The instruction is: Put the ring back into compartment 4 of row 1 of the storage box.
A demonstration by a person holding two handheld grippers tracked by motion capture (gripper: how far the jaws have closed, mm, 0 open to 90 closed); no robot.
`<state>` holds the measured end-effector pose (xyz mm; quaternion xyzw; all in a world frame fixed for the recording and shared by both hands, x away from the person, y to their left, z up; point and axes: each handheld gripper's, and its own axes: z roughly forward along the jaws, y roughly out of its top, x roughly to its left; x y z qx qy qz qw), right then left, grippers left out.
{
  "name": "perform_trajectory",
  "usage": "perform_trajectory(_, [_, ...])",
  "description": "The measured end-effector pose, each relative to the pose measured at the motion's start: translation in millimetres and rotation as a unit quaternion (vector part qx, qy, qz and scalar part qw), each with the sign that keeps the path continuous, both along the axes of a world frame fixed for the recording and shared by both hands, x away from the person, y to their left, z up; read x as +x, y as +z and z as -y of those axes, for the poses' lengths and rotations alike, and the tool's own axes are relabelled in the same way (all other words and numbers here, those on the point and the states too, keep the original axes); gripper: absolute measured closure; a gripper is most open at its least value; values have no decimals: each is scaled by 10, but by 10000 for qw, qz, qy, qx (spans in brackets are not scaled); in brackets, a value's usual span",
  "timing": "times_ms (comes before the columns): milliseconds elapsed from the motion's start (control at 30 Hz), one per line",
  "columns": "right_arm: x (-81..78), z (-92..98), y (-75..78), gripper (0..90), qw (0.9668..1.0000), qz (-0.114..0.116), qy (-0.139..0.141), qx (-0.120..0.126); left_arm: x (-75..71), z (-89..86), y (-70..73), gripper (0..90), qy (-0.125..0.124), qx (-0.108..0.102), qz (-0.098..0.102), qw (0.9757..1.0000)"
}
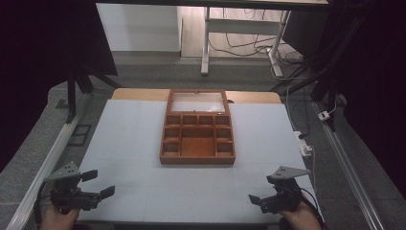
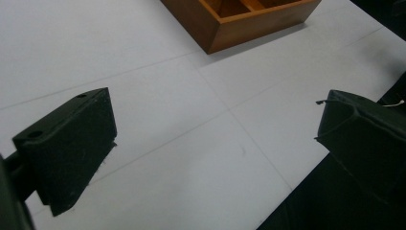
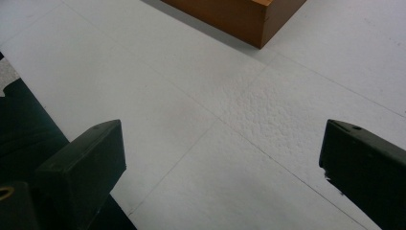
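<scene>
- Brown wooden compartment box (image 1: 197,139), lid raised, sits mid-table on the white mat (image 1: 129,143), at twelve o'clock from you.
- Your left gripper (image 1: 102,183) at seven o'clock: jaws apart, empty.
- Your right gripper (image 1: 261,191) at five o'clock: jaws apart, empty.

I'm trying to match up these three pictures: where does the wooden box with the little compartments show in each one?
High view: the wooden box sits mid-table, lid open at the back, ahead of both grippers.
Left gripper view: its near corner shows at the top, right of centre.
Right gripper view: another corner shows at the top, centre.
Shared landmark: the white table mat with its thin seam lines, seen under the box in every view.
</scene>
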<state>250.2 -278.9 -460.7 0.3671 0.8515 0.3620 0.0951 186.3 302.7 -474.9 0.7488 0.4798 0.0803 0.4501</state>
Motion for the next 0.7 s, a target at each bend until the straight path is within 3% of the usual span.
perform_trajectory(233, [-1,-3,0,19,10000,-1,-11,-4,-112,-64,-41,0,145,80,-63,9998])
perform_trajectory(567, [1,-10,0,19,10000,-11,-22,-24,-215,-52,-77,0,284,494,-257,9980])
perform_trajectory(700, [1,-8,-3,19,10000,-19,-8,-49,-203,-56,-79,0,338,492,-326,9977])
